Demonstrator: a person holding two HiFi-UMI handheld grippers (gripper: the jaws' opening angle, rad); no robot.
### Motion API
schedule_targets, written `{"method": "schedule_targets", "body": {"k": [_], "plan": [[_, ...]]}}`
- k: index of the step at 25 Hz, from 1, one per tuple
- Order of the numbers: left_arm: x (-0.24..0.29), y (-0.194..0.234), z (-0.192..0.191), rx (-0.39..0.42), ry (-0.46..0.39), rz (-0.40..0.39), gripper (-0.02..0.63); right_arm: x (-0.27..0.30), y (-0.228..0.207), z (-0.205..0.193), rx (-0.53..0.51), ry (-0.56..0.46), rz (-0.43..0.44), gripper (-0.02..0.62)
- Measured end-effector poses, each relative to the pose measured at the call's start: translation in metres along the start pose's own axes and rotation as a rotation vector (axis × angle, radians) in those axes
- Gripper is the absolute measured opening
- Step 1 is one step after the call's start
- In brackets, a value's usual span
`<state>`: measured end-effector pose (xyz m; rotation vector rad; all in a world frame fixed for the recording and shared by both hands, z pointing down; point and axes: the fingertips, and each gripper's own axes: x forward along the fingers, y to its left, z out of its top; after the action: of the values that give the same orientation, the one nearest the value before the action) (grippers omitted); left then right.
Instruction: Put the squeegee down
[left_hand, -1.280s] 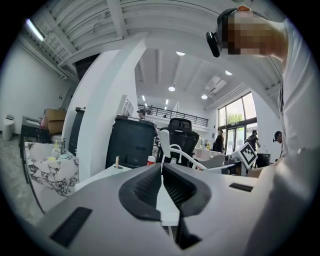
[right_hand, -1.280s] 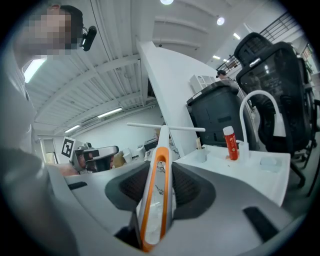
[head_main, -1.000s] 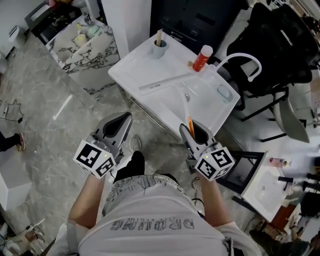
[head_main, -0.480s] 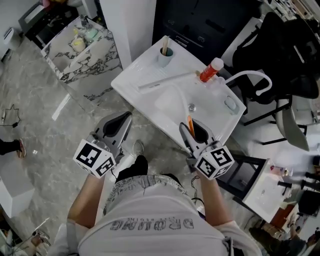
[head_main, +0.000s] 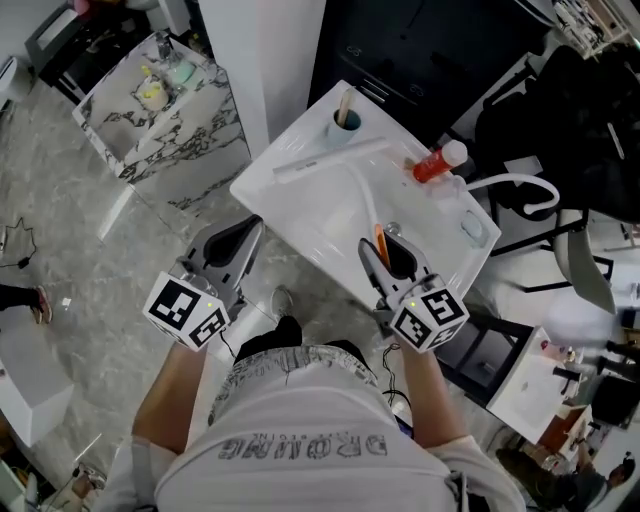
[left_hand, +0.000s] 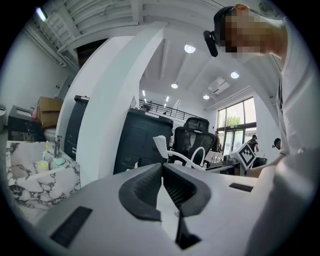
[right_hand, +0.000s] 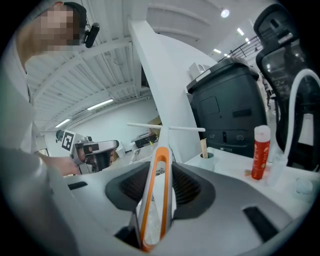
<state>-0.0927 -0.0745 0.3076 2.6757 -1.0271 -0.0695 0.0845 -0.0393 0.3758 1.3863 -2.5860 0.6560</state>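
Right tongs (head_main: 387, 258) grip the orange-edged handle of a white squeegee (head_main: 360, 195). Its blade reaches out over a white surface (head_main: 300, 220), near a cup (head_main: 343, 125) and a red bottle (head_main: 438, 162). Left tongs (head_main: 236, 248) are closed and empty, just beside the surface's edge.

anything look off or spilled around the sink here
Nothing stands out. The red bottle and the cup stand upright on the sink, no spill shows, and the squeegee is clamped by its handle in the right gripper's fingers.
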Motion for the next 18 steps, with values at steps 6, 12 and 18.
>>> {"method": "schedule_targets", "body": {"k": [6,12,18], "plan": [[0.008,0.031,0.005,-0.010,0.004,-0.001,0.028,0.031,-0.006,0.005,-0.014,0.020,-0.011,0.140],[0.012,0.052,0.000,-0.019,0.015,0.010,0.028,0.055,-0.014,0.004,-0.034,0.037,-0.005,0.140],[0.018,0.065,-0.008,-0.038,0.031,0.035,0.028,0.074,-0.025,0.004,-0.036,0.054,0.009,0.140]]}}
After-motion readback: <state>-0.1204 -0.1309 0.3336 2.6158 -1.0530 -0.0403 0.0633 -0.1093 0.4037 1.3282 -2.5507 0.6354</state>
